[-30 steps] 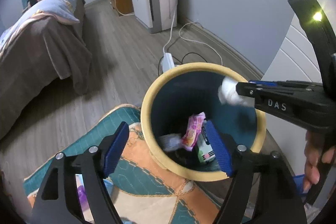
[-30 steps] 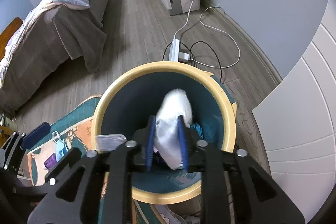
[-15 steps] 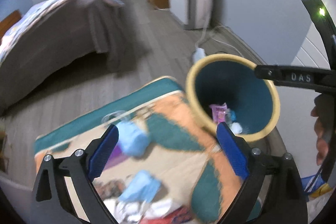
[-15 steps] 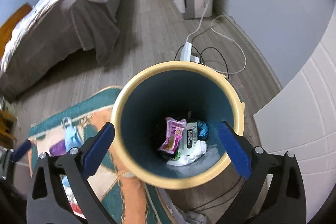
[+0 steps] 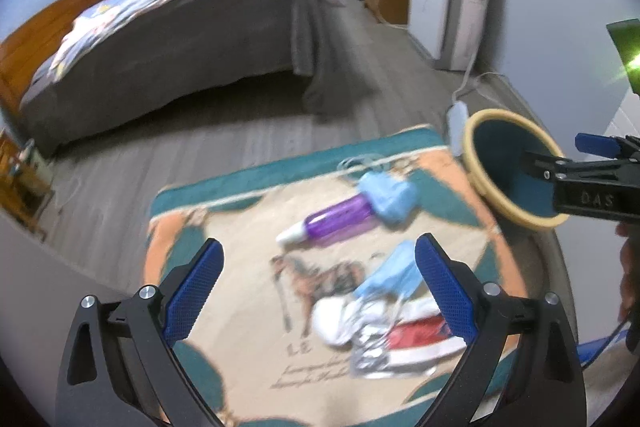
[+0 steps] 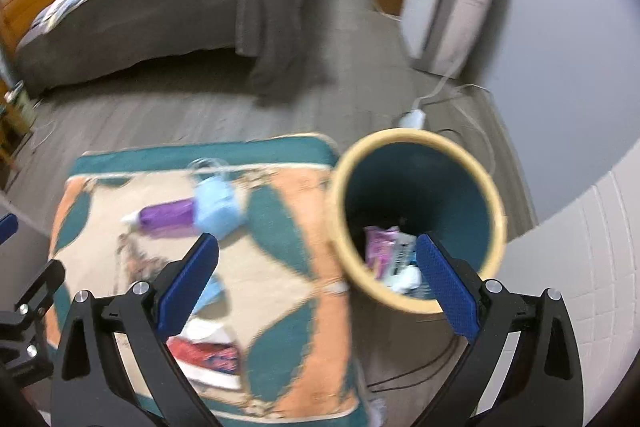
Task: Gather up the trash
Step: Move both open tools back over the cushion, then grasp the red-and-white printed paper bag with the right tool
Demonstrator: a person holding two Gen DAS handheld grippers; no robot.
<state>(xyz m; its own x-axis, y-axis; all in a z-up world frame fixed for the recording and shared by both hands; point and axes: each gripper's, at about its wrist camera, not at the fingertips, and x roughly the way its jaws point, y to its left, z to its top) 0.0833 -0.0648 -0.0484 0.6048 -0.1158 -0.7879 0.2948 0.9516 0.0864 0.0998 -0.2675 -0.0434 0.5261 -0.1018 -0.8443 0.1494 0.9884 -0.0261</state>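
A round bin with a yellow rim (image 6: 416, 141) and dark teal inside stands at the rug's right edge; it also shows in the left wrist view (image 5: 472, 163). Wrappers and a white tissue (image 6: 406, 277) lie in it. On the rug lie a purple bottle (image 5: 340, 221), a crumpled blue mask (image 5: 388, 195), a second blue mask (image 5: 394, 277), white tissue (image 5: 336, 319) and a red-and-white wrapper (image 5: 416, 341). My left gripper (image 5: 318, 291) is open and empty above the trash pile. My right gripper (image 6: 316, 287) is open and empty, between rug and bin.
A patterned teal and orange rug (image 5: 240, 227) lies on the grey wood floor. A bed with a brown cover (image 5: 168, 39) stands behind. A white appliance (image 5: 448, 7), a power strip (image 5: 456, 117) and cables (image 6: 472, 131) sit near the wall by the bin.
My right gripper opened and let the white tissue drop into the bin, then drew back left. My left gripper swung left from the bin to over the trash on the rug.
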